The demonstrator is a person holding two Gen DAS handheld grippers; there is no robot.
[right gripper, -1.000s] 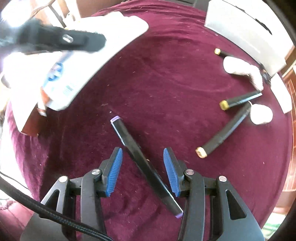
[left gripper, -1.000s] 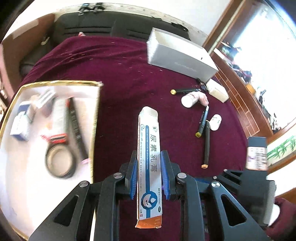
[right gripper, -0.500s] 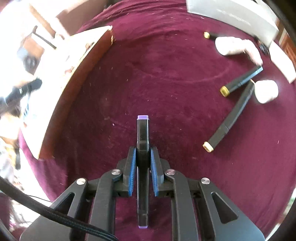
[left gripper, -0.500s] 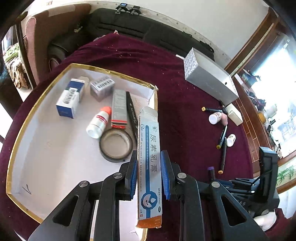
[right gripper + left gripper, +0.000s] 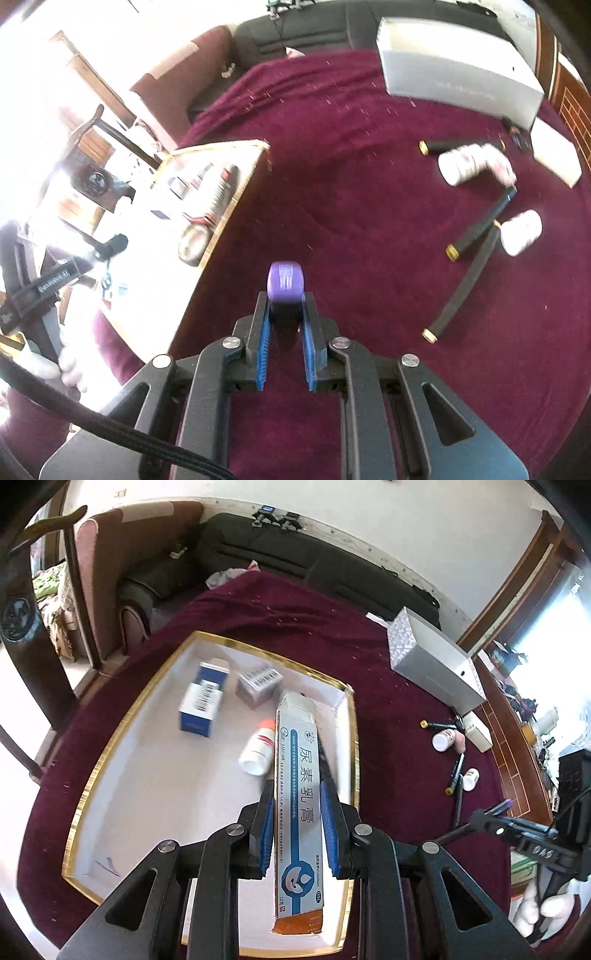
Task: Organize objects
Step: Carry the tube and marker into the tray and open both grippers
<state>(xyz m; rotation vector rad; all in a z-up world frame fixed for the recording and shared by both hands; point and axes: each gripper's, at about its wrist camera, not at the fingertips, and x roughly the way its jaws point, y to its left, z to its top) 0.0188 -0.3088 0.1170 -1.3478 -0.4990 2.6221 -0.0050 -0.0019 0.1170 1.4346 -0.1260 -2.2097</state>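
Left gripper [image 5: 297,823]: blue pads are squeezing the long ointment box [image 5: 298,805] from both sides, holding it lengthwise along the fingers, far end pointing away from the camera.
Ointment box: it's hanging over the white tray [image 5: 122,790], close to the tray's right gold-edged wall.
Tray contents: a blue and white carton [image 5: 203,705], a small grey barcode box [image 5: 259,685] and a white bottle with a red cap [image 5: 258,751] are all lying inside.
Right gripper [image 5: 286,325]: it's clamping a black marker with a purple cap [image 5: 286,282], purple end poking out past the fingertips toward the camera's far side.
Marker spot: it's sitting up off the maroon cloth [image 5: 351,206], just right of the tray's edge.
Leftovers on the cloth: black gold-tipped pens [image 5: 461,280] and two white bottles [image 5: 521,232] are lying well off to the right, near a silver box [image 5: 458,66].
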